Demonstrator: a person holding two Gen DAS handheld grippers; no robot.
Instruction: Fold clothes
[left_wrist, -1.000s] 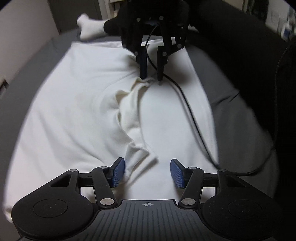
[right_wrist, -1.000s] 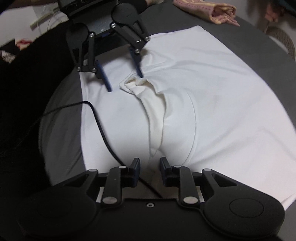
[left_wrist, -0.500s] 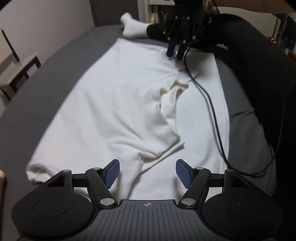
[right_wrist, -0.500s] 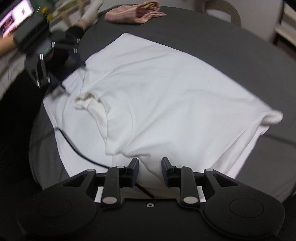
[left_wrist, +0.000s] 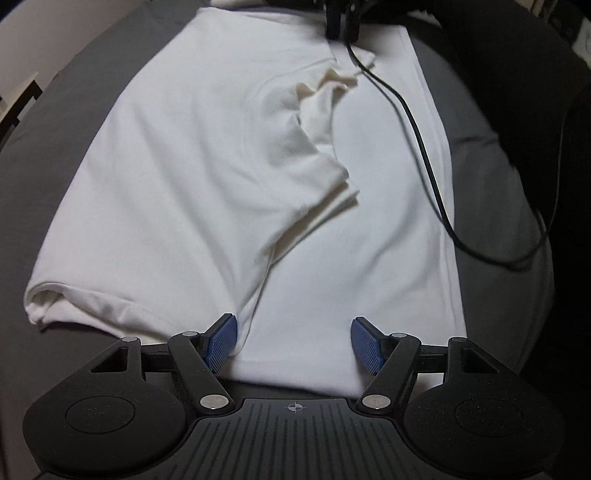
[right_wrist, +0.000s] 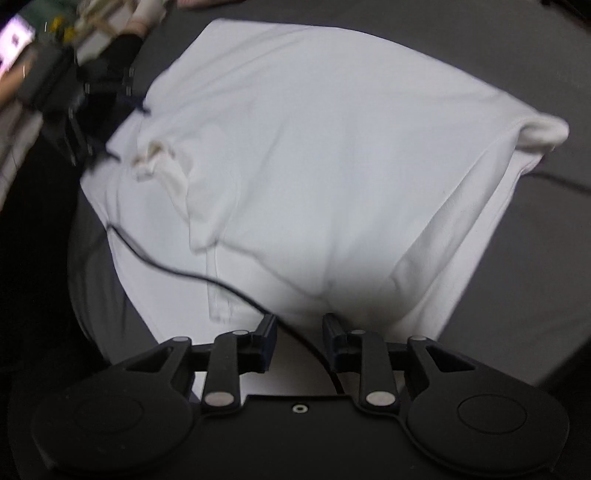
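A white T-shirt (left_wrist: 192, 177) lies spread on a dark grey bed (left_wrist: 55, 122). One sleeve (left_wrist: 317, 110) is folded inward over the body, and the other sleeve (left_wrist: 48, 295) sticks out at the left. My left gripper (left_wrist: 293, 343) is open, low over the shirt's near edge, holding nothing. My right gripper (left_wrist: 341, 26) hovers at the far end of the shirt. In the right wrist view the same shirt (right_wrist: 332, 155) fills the frame. There my right gripper (right_wrist: 299, 341) shows a narrow gap with no cloth in it. My left gripper (right_wrist: 127, 133) is a blur at the far left.
A black cable (left_wrist: 424, 147) trails across the shirt's right side, and the same cable (right_wrist: 166, 269) passes between my right fingers. A person's dark-clothed leg (left_wrist: 517, 92) lies along the bed's right edge. A small table (left_wrist: 18, 107) stands off the left side.
Both grippers have let go of the folded-in sleeve and drawn back to opposite ends of the shirt. The sleeve now rests loose on the body.
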